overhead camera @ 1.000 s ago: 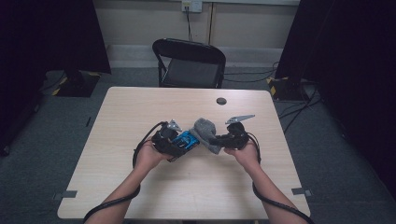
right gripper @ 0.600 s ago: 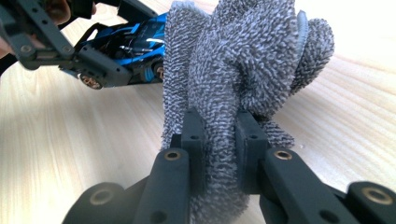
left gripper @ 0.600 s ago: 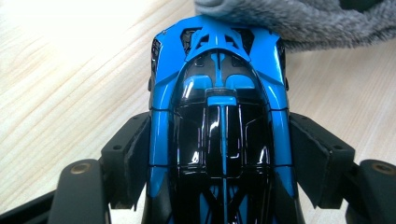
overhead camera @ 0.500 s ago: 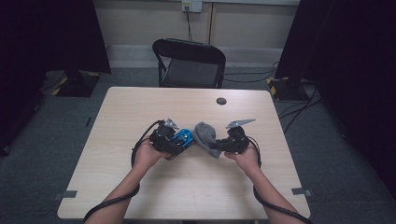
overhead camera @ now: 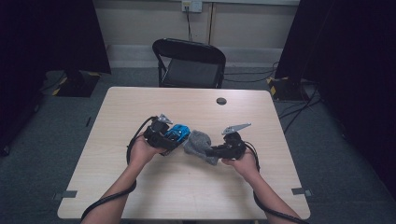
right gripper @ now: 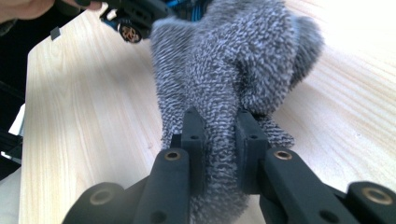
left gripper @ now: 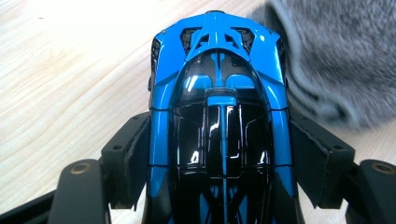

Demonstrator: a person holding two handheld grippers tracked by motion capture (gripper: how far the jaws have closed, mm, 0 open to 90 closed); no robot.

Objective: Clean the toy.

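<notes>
High view first: my left claw and my right claw meet near the middle of the pale wooden counter, with my forearms coming in from the near edge. My left claw is closed on a blue and black toy car. In the left gripper view the two black jaws press against the car's sides, its glossy roof facing the camera and its far end pointing away over the counter. A grey cloth lies just beside the car at the upper right, at or very near its edge.

My right claw is clamped on that grey cloth. In the right gripper view my right claw has its jaws standing narrow, with a fold of the knobbly fabric pinched between them, and the rest bunches up ahead against the car. A small dark round thing sits on the counter's far side, well apart. Beyond the counter stands a black folding chair.
</notes>
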